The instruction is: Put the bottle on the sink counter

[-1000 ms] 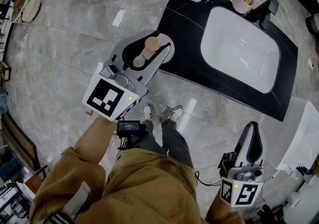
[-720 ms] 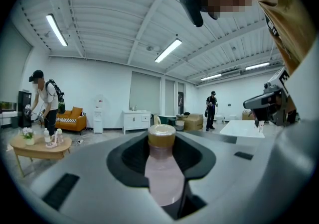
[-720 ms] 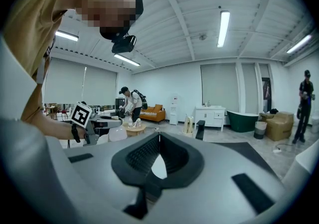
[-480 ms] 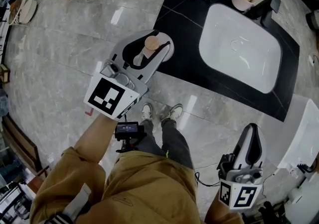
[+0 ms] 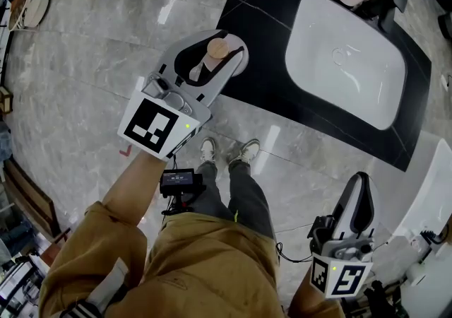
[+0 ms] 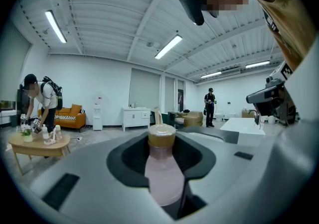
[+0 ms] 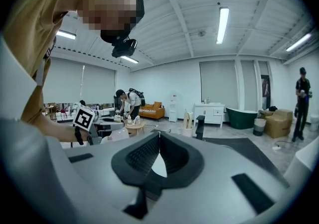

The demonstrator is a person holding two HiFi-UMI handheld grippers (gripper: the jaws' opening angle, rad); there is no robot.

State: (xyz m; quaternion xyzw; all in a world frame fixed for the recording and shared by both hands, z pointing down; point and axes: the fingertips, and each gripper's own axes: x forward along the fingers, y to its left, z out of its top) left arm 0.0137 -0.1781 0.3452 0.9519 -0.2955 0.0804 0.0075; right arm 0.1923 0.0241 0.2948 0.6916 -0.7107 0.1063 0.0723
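Pink bottle [image 6: 162, 173] pinched in the left claw [image 5: 226, 51], black tabletop [image 5: 258, 30] edge just ahead; setting down and release remain, right claw [image 5: 358, 186] pressed together, empty.

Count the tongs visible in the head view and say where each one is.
2. The left tongs, closed on the bottle, are at the black counter's left edge. The right tongs, shut and empty, are at the lower right, above the floor. None seems hidden.

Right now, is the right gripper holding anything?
No, the right gripper has its jaws closed tip to tip with nothing between them.
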